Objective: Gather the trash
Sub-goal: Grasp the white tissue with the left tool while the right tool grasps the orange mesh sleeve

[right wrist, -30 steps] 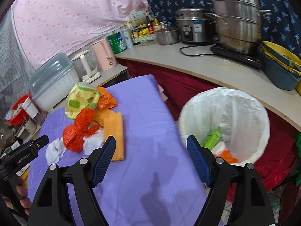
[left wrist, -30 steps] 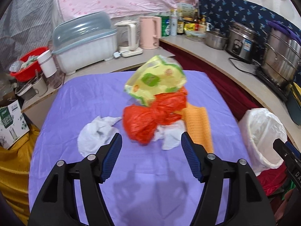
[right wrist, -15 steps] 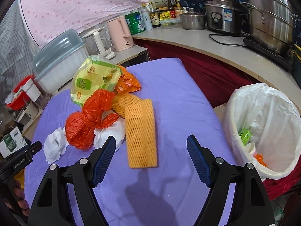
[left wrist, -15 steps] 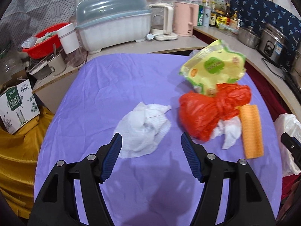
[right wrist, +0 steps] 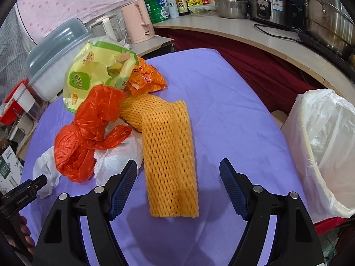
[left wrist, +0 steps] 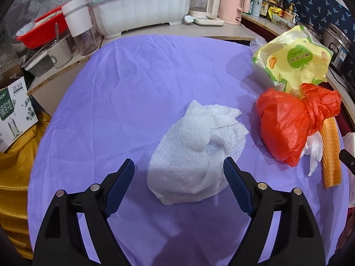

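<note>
The crumpled white paper towel (left wrist: 195, 155) lies on the purple tablecloth (left wrist: 137, 84), its near edge between the blue-padded fingers of the left gripper (left wrist: 178, 173), whose jaws have just been opening and stand spread, touching nothing. Only the left wrist view shows this towel whole, with its dimpled, folded surface; in the right wrist view just a white corner (right wrist: 45, 166) peeks out behind the knotted red plastic bag (right wrist: 88, 130). The right wrist view alone shows the full length of the orange foam fruit net (right wrist: 170, 155), a flattened mesh sleeve whose near end lies between the wide-apart fingers of the right gripper (right wrist: 177, 173); its jaws have just been closing a little, yet the pads do not press on it. That view also shows the bin lined with a white plastic bag (right wrist: 321, 146) beside the table on the right, and an orange snack wrapper (right wrist: 146, 79). Both views show the yellow-green food packet (left wrist: 292, 64) behind the red bag.
</note>
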A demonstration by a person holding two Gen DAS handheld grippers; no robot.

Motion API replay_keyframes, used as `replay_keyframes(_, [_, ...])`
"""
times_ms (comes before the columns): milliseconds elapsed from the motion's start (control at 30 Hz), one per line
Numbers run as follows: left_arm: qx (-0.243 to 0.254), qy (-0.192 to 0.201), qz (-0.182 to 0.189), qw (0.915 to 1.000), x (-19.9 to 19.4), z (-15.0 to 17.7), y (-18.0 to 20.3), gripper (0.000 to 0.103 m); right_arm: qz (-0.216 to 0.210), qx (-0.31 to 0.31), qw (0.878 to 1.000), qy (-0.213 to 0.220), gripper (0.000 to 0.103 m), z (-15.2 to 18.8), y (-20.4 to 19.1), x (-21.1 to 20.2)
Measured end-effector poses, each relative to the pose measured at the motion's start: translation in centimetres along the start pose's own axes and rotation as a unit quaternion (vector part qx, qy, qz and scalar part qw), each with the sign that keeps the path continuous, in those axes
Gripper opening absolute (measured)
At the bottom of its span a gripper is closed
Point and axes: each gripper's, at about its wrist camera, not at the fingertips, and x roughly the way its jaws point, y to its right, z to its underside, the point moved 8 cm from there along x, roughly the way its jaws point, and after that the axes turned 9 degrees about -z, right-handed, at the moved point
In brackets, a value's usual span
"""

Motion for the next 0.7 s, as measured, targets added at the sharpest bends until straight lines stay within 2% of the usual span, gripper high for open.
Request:
replay_keyframes(133, [-0.006, -0.009, 0.009, 0.9999, 1.6, 0.0, 0.3, 0.078, 0.001, -0.001, 1.000, -0.009, 0.065, 0.2, 0.0, 1.2])
replay_keyframes(267, [-0.001, -0.001, 0.005, 1.0000, 1.8, -0.3, 0.7, 0.075, 0.000, 0.000, 1.000, -0.017, 0.052, 0.5, 0.1, 1.9])
replay_keyframes(333, [0.008, -0.001, 0.011, 0.9999, 1.7, -0.4, 1.2, 0.060, -0.003, 0.003, 1.000, -0.022, 0.044, 0.7, 0.3, 2.2])
replay_keyframes(367, [0.011, 0.000, 0.014, 0.9998, 1.6, -0.4, 1.5, 0.056, -0.005, 0.004, 1.000, -0.025, 0.037, 0.8, 0.3, 2.3])
replay_keyframes(433, [0.016, 0.000, 0.025, 0.9996, 1.3, -0.4, 2.1, 0.036, -0.008, 0.007, 1.000, -0.027, 0.029, 1.1, 0.5, 2.3])
replay_keyframes(500, [0.021, -0.002, 0.031, 0.9993, 1.0, -0.3, 2.7, 0.023, -0.009, 0.007, 1.000, -0.027, 0.019, 1.3, 0.7, 2.1])
replay_keyframes(533, [0.024, 0.000, 0.031, 0.9992, 0.8, -0.3, 3.0, 0.016, -0.011, 0.008, 1.000, -0.027, 0.017, 1.4, 0.8, 2.0])
replay_keyframes(600, [0.027, 0.001, 0.033, 0.9991, 0.4, -0.2, 3.3, 0.011, -0.013, 0.010, 1.000, -0.026, 0.014, 1.5, 0.9, 1.7])
replay_keyframes(700, [0.028, 0.005, 0.038, 0.9989, -0.5, 0.0, 3.6, 0.009, -0.013, 0.009, 1.000, -0.021, 0.013, 1.6, 1.1, 0.6])
